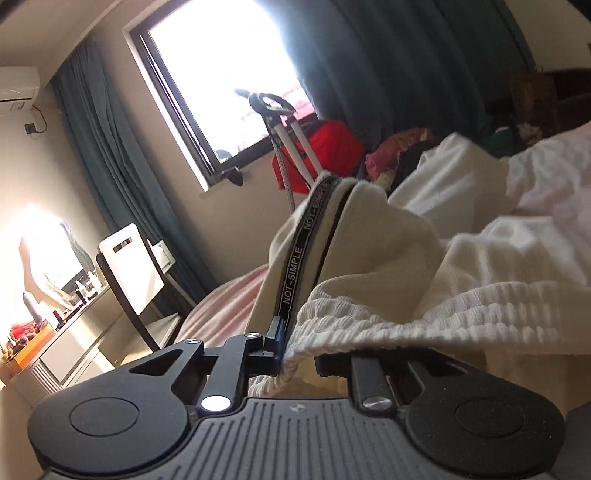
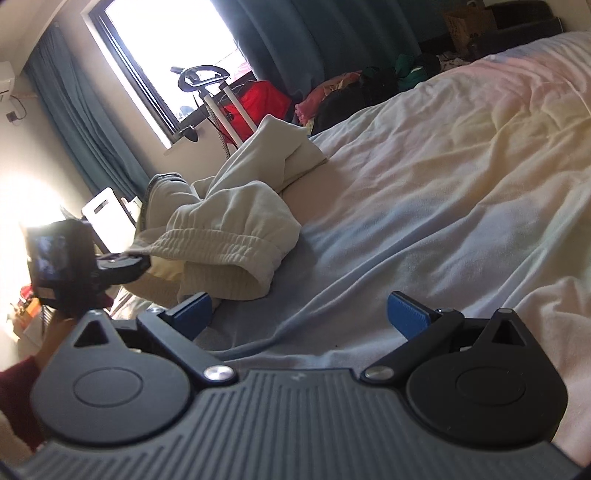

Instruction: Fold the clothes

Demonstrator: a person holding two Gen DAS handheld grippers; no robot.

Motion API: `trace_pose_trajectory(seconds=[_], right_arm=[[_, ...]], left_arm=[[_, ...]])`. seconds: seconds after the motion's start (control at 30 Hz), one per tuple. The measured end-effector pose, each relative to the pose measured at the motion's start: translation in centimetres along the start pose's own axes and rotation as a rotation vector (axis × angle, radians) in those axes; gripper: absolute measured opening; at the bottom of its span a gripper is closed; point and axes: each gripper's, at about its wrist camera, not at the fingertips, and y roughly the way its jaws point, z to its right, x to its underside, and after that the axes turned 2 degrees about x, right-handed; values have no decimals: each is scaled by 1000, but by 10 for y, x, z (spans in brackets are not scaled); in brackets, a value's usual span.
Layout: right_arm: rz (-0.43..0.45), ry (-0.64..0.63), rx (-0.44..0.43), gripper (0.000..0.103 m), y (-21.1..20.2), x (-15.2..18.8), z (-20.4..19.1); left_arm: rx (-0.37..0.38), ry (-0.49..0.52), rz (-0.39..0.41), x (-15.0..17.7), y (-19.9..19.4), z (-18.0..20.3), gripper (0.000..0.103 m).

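Cream sweatpants (image 1: 369, 236) with a black "NOT-SIMPLE" side stripe (image 1: 295, 273) hang bunched in front of the left wrist camera. My left gripper (image 1: 290, 350) is shut on their ribbed elastic waistband (image 1: 369, 317), lifting it off the bed. In the right wrist view the same sweatpants (image 2: 221, 229) lie crumpled on the pale bedsheet (image 2: 443, 184), with one waistband corner pinched in the left gripper (image 2: 136, 258) at the bed's left edge. My right gripper (image 2: 299, 314) is open just above the sheet, in front of the waistband, with nothing between its blue pads (image 2: 410, 314).
A pile of coloured clothes (image 2: 332, 92) lies at the bed's far edge. Beyond stand a red bag (image 2: 262, 99), a black-and-white stand (image 2: 207, 85), a window (image 2: 166, 55) and blue curtains (image 2: 314, 33). A white chair (image 1: 133, 266) and cluttered desk (image 1: 55, 317) stand left.
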Motion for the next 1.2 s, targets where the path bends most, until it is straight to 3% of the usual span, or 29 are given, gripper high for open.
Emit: trace_pose_trajectory(seconds=[0.17,0.33,0.53,0.63,0.8,0.93,1.07,1.1,1.2], right_arm=[[72,-62,1,103,-20,2,-11],[116,-131,-33,103,-42,8,-26],[28,-255,-159,103,-49,33,-62],[-85,-302,-215,103,-39,51,-81],[-203,-329,-218,103,-14,79,-101],[-188,-256,-254,102,6,81,-101],[-156,-270,-231,97,20,83,-106],[-155,-280,-223,87,24,84,-107],[-163,-301,-201,79,24,88,-110]], left_arm=[[106,-135,108,-29,-94,-38,10],[193,-246,165,-25,-204,-57,9],[245,-363,181,10,-281,-96,9],[246,-403,197,43,-290,-110,9],[228,-521,207,77,-277,-138,9],[218,-599,212,88,-266,-157,10],[175,-606,190,96,-252,-166,10],[163,-604,181,98,-248,-167,11],[139,-582,136,103,-233,-166,11]])
